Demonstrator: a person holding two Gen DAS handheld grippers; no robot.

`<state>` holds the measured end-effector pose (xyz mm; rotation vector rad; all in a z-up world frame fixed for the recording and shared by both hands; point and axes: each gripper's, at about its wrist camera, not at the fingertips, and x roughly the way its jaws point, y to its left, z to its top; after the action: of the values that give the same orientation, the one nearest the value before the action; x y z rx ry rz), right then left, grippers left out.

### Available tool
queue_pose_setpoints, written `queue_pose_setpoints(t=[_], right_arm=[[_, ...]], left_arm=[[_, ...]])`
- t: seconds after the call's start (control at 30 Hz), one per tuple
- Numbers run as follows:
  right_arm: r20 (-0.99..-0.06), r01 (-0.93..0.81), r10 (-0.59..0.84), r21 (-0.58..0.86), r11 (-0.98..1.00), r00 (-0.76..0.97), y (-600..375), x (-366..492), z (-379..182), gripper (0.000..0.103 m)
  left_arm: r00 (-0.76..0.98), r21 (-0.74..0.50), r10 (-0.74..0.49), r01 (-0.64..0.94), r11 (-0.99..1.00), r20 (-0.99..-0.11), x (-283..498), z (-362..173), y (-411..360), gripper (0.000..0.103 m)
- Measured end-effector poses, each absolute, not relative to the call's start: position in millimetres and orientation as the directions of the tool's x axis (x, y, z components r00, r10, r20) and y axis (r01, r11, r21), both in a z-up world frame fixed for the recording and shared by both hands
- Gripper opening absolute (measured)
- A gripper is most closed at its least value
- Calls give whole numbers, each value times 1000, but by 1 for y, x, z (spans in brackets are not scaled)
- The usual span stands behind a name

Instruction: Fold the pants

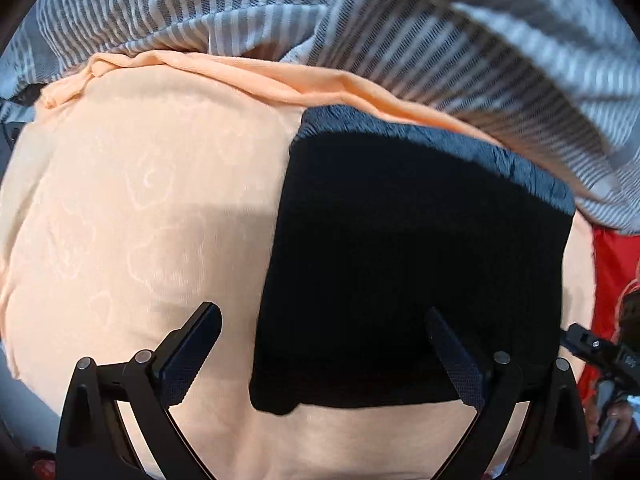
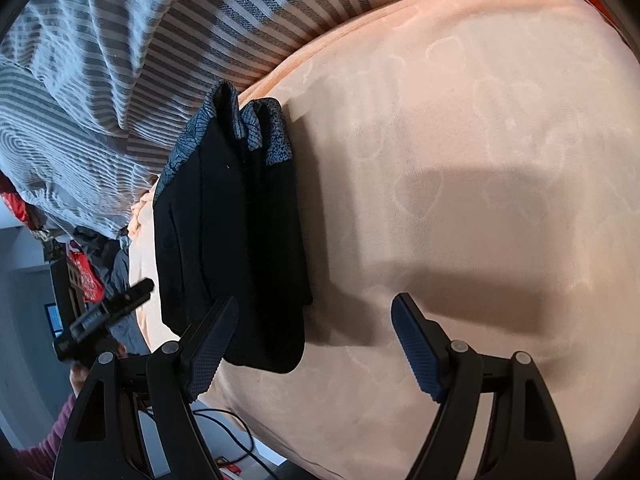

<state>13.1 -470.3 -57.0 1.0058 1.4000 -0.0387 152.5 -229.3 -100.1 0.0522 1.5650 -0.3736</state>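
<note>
I am looking down at a bed covered by a peach sheet (image 1: 160,184) with a faint heart pattern pressed into it, and sunlight is falling across it in patches. One grey-and-white striped blanket (image 1: 440,20) is lying bunched along the far edge of the sheet. Off the bed's edge, in the right wrist view, I am seeing a dim room with a pale floor, a dark cable (image 2: 236,432) and some red clutter (image 2: 86,276), too blurred to name.

I am counting one pair of pants (image 1: 400,272): black, folded into a compact rectangle with a blue patterned band at its far end, lying flat on the sheet. In the right wrist view it is showing several stacked layers.

I am running two grippers. The left gripper (image 1: 324,344) is hovering over the near end of the pants with its jaws spread wide, holding nothing; one finger is over the bare sheet, the other over the black cloth. The right gripper (image 2: 316,340) is likewise wide open and empty, just beside the pants, its left finger over their near corner. A sleeve (image 2: 44,440) is showing at the lower left.
</note>
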Motion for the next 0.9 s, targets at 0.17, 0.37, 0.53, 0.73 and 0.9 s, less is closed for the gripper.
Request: queue_pose_setpoints(t=[0.17,0.37,0.53,0.73,0.9], right_arm=[[-778,539,570,610,581,265,-481,25,-68,82],[-692,484,663,701,523,286,-480,48,-85,82],[-662,451,703,728,517,262,-469,63,-101,82],[-615,415,732,772,482,294,-467,76,-105,83],[-606,396,741,780,484,289,-452,86,-108,84]], left_arm=[[-131,-302,-277,246,921,-952,177,-122,-221,102],[-203,-404,-366,202,892,-908,194,-145,-220,102],[-252,-425,-367,232,875,-895,205,-165,-228,102],[-253,-460,-403,235,856,-879,210,-169,-230,102],[-251,-488,-435,215,846,-865,207,-174,-239,102]])
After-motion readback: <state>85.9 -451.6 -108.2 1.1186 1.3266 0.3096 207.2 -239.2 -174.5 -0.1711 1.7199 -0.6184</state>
